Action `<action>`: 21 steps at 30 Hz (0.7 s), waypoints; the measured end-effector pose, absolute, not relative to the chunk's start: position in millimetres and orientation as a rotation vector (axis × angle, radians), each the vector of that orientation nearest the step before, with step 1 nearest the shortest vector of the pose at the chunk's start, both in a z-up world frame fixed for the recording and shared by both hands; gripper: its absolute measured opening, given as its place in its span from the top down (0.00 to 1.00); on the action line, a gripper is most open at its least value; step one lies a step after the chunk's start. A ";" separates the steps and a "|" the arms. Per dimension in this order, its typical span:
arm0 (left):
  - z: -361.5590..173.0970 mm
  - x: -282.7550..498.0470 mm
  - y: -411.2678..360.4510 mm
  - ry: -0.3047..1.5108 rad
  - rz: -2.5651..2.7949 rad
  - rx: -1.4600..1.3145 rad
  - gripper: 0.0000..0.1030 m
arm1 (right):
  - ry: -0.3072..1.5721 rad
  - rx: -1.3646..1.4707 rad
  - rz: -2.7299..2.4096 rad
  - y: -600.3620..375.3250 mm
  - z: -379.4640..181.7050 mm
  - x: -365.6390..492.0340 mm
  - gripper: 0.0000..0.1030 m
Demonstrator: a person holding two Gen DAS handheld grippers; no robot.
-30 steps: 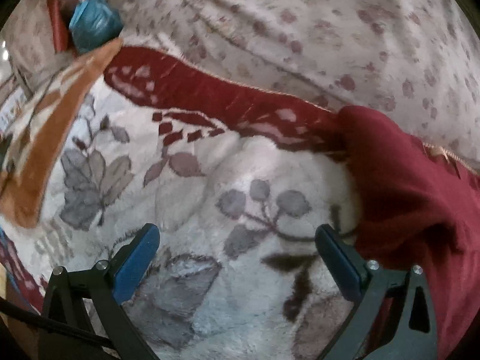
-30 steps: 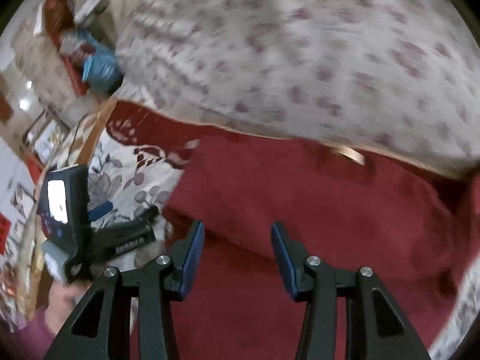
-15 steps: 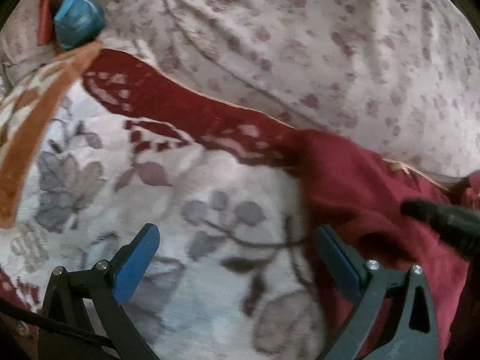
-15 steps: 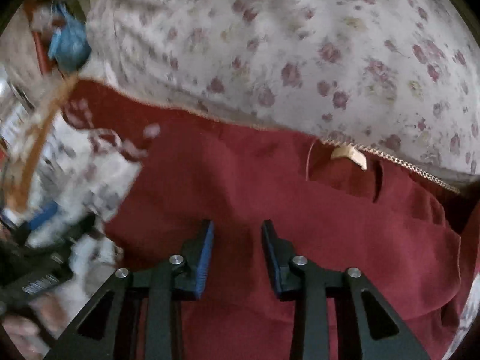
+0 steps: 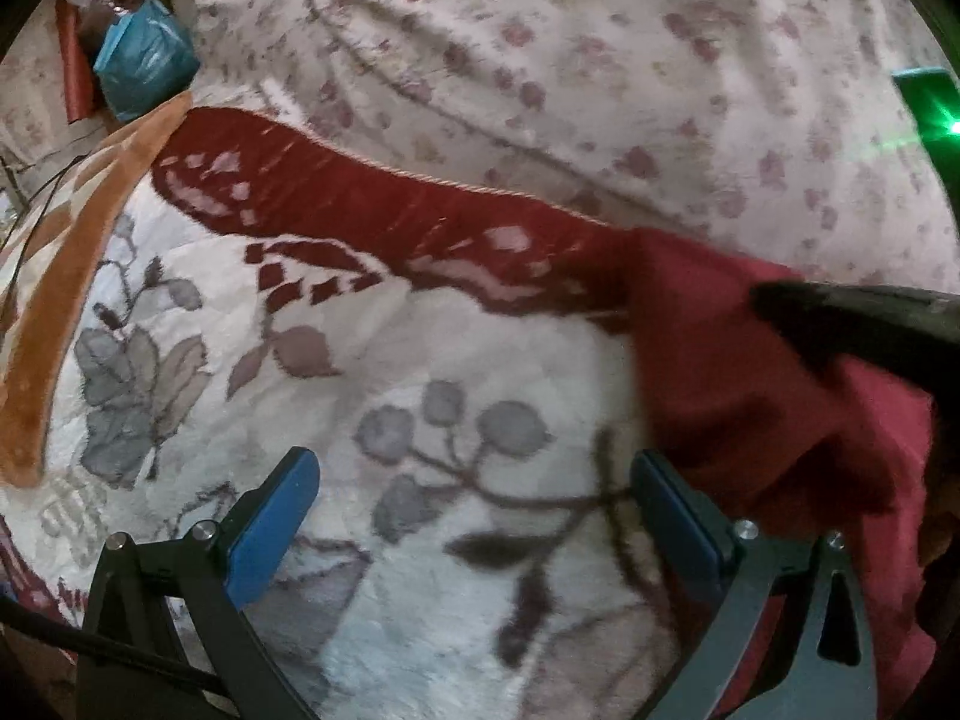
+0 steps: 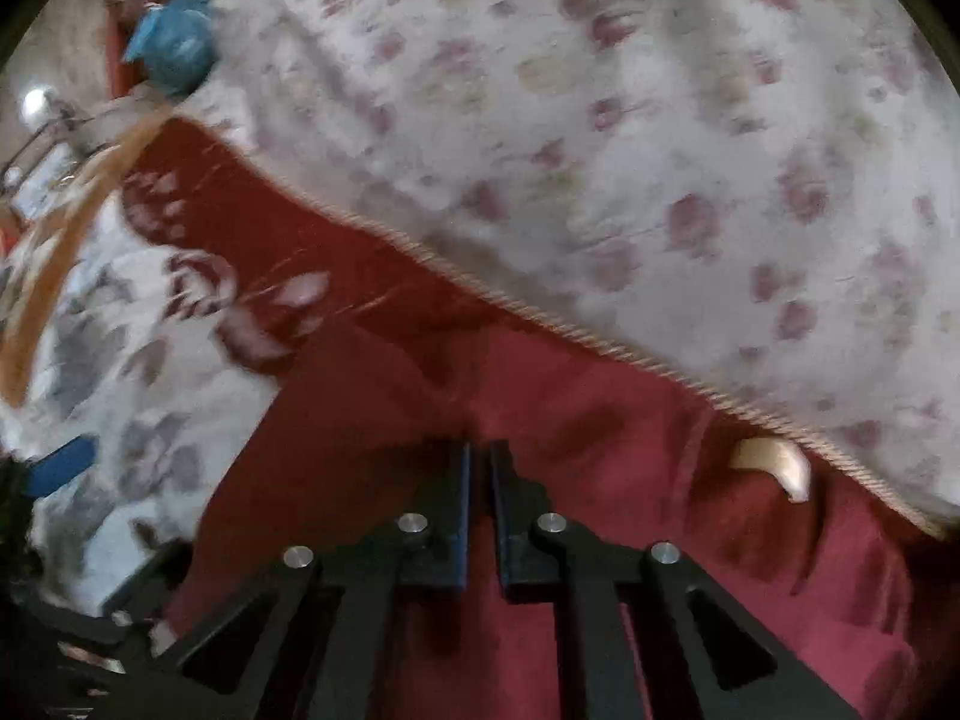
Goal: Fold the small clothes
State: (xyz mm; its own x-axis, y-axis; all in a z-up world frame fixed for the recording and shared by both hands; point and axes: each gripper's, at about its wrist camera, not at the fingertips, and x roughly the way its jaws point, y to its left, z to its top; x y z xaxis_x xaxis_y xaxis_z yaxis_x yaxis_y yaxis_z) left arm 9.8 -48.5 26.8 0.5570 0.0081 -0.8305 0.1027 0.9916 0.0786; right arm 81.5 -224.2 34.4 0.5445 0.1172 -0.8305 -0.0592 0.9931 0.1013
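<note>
A dark red garment lies on the right part of a fleece blanket. A beige label shows near its upper edge. My left gripper stands open over the blanket with nothing between its fingers; its right finger is beside the garment's left edge. My right gripper is down on the red garment, its jaws shut with a thin strip of red cloth pinched between them. In the left wrist view it appears as a dark blurred shape over the garment.
A pale quilt with small red flowers is heaped behind the garment, its corded edge over the blanket's red border. The blanket's orange border runs down the left. A blue bag sits at the far left corner.
My right gripper's jaws have closed from wide apart to nearly touching while it dropped onto the red garment. It has entered the left wrist view. The left gripper stays open, shifted slightly.
</note>
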 end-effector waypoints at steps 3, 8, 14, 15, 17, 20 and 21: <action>21.9 11.9 -47.3 1.002 -0.047 0.118 0.00 | 1.021 0.158 0.029 -240.2 19.2 86.5 0.93; 39.0 6.1 -41.3 0.947 -0.077 0.059 0.00 | 0.994 0.249 0.082 -254.1 30.7 58.2 0.84; 45.5 3.8 -37.9 0.939 -0.132 -0.026 0.00 | 0.884 0.205 0.020 -284.1 68.4 -21.5 0.44; 45.8 3.1 -39.4 0.939 -0.139 -0.034 0.00 | 0.877 0.196 -0.030 -298.0 70.5 -34.3 0.44; 45.9 1.1 -42.4 0.935 -0.150 -0.041 0.00 | 0.870 0.198 -0.132 -332.1 69.8 -54.9 0.43; 42.1 0.6 -47.9 0.946 -0.152 -0.025 0.00 | 0.903 0.212 -0.328 -388.8 55.4 -70.8 0.42; 40.9 0.8 -48.7 0.950 -0.149 -0.019 0.00 | 0.917 0.232 -0.358 -403.8 49.0 -73.2 0.42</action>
